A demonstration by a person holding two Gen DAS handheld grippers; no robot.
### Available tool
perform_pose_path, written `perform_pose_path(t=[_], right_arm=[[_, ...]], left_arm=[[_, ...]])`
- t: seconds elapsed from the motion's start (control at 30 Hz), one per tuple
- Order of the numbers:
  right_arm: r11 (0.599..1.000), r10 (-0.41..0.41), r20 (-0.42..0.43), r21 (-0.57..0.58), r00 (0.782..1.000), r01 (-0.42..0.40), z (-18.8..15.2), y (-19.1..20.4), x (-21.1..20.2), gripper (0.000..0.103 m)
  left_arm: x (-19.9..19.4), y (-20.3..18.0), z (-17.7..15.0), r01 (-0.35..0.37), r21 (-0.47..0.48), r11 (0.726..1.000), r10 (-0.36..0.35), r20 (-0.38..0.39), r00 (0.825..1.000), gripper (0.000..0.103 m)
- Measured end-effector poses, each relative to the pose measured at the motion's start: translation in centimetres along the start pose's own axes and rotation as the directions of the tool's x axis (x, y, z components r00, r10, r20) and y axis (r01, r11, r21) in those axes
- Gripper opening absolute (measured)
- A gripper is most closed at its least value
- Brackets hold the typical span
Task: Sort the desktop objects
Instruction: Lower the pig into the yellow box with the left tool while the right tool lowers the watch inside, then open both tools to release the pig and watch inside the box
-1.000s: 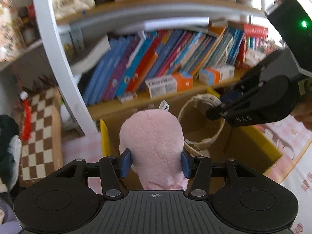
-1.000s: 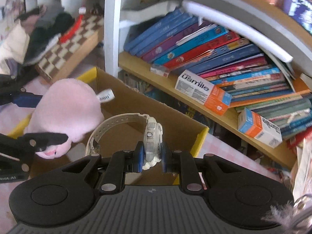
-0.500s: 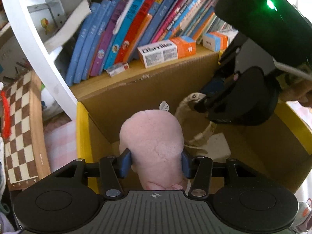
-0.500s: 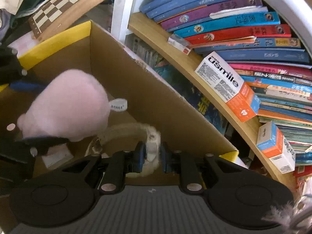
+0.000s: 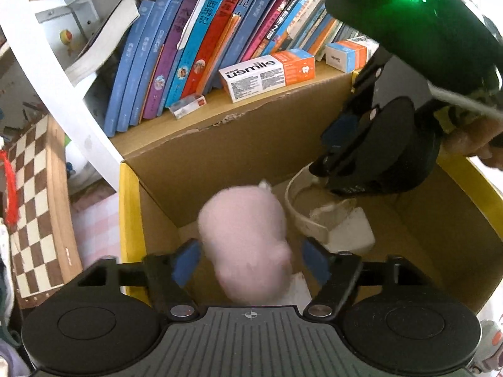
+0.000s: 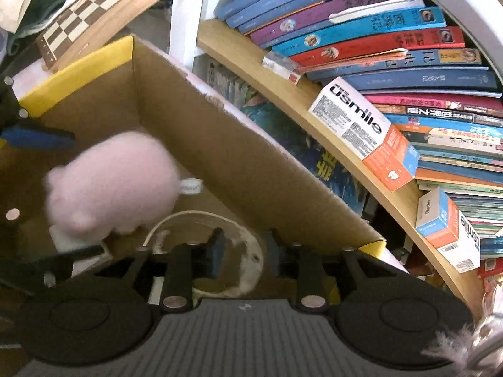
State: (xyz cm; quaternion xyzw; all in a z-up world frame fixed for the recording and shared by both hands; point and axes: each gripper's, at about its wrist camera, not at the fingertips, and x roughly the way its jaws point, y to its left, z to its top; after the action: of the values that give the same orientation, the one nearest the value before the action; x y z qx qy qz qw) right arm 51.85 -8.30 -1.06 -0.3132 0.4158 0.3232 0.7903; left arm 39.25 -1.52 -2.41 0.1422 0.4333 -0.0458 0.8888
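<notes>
A cardboard box is positioned below a bookshelf. A blurred pink plush is seen inside the box, between the spread fingers of the left gripper, untouched by either. A white watch lies beneath the right gripper, whose fingers are likewise parted.

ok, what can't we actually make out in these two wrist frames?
- Pink plush: motion-blurred in both views, so whether it rests on the cardboard box floor is unclear.
- Watch: face hidden behind the right gripper in the right view; the right gripper's body covers it in the left view.
- White item in the box: partly covered by the watch band, unidentifiable.
- Left gripper: open.
</notes>
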Motion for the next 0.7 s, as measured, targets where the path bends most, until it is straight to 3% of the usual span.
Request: perform_pose_path(t=[0.1, 0.37, 0.7], right_arm=[[1.0, -0.003, 0.023, 0.006, 1.0, 0.003, 0.0, -0.1, -0.9, 0.037], [0.997, -0.007, 0.118, 0.078, 0.993, -0.002, -0.7, -0.7, -4.4, 0.06], [0.984, -0.016, 0.244, 0.174, 0.97, -0.027, -2.7, -0.6, -10.3, 0.064]], left_arm=[[-0.3, -0.2, 0.0, -0.008, 0.012, 1.0, 0.008, 0.004, 1.0, 0.085], [-3.9, 0.3, -0.5, -0.035, 0.002, 0.999, 0.035, 0.119, 0.992, 0.095], [-9.2, 1.0, -0.7, -0.034, -0.082, 0.996, 0.054, 0.256, 0.965, 0.099]])
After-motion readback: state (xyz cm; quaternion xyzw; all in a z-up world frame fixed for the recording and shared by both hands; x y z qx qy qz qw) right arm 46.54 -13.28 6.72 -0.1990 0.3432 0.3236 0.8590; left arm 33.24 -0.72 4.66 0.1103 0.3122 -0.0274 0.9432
